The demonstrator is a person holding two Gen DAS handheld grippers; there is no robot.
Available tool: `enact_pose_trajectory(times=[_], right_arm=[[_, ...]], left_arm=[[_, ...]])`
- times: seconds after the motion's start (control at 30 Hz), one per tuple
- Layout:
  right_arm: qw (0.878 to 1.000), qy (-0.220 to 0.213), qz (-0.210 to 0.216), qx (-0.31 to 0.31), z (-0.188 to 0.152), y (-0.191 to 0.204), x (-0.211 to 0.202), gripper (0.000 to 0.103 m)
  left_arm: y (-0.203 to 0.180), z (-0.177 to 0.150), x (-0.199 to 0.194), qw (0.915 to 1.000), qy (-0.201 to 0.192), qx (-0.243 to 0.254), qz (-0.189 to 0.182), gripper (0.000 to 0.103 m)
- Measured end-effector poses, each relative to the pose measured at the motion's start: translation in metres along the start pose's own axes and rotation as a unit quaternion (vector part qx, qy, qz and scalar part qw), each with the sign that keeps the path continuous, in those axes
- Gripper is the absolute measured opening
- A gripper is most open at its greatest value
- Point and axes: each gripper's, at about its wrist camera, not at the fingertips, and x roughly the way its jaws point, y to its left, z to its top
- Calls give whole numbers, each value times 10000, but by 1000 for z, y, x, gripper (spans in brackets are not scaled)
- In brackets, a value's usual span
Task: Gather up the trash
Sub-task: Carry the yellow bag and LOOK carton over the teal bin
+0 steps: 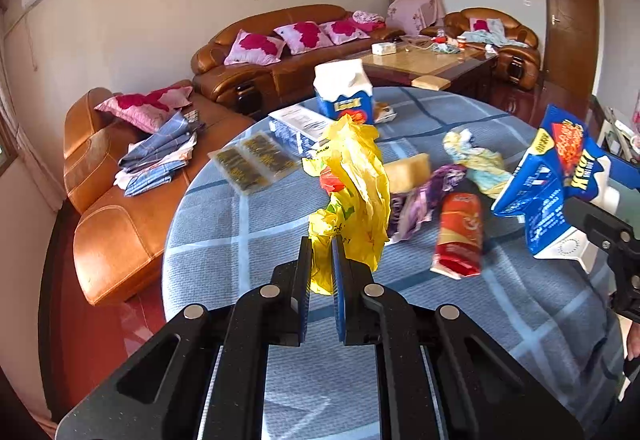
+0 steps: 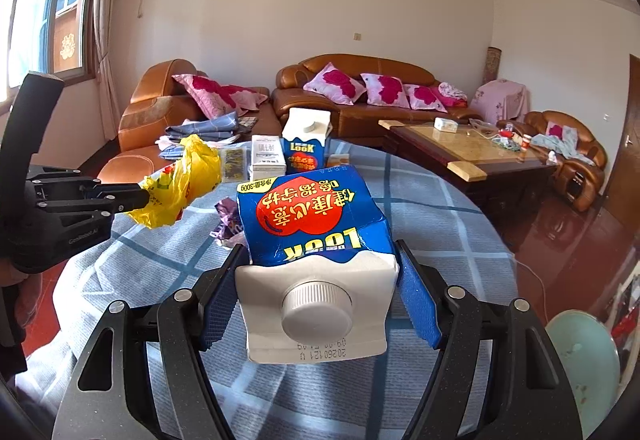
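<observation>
My left gripper (image 1: 321,260) is shut on a crumpled yellow plastic bag (image 1: 352,191) and holds it above the round table; the bag also shows in the right wrist view (image 2: 180,179). My right gripper (image 2: 320,276) is shut on a blue and white milk carton (image 2: 316,236), held upside down with its cap toward the camera. The carton also shows at the right of the left wrist view (image 1: 556,179). On the table lie a red wrapper (image 1: 458,236), a purple wrapper (image 1: 420,199) and a crumpled pale wrapper (image 1: 476,159).
A second upright carton (image 1: 344,93), a white box (image 1: 296,127), dark packets (image 1: 252,159) and a yellow sponge (image 1: 408,171) sit on the blue checked tablecloth (image 1: 240,240). Brown sofas (image 1: 120,224) and a coffee table (image 1: 424,63) stand beyond. A teal bin (image 2: 584,364) is at the lower right.
</observation>
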Motion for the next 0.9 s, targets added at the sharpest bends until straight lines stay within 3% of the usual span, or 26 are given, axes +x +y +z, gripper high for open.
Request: enact_pose_trajectory(times=[0.3,0.9], right_arm=[[9991,-112,-413,64,-6,-32,-26,72],[9887,44,-1462,331,-37,-108,-73,72]], left_arm=[[-54,18,-22,9978,-346,427,-369,10],[-168,33,-47,9827,-733,1360,-1026,10]])
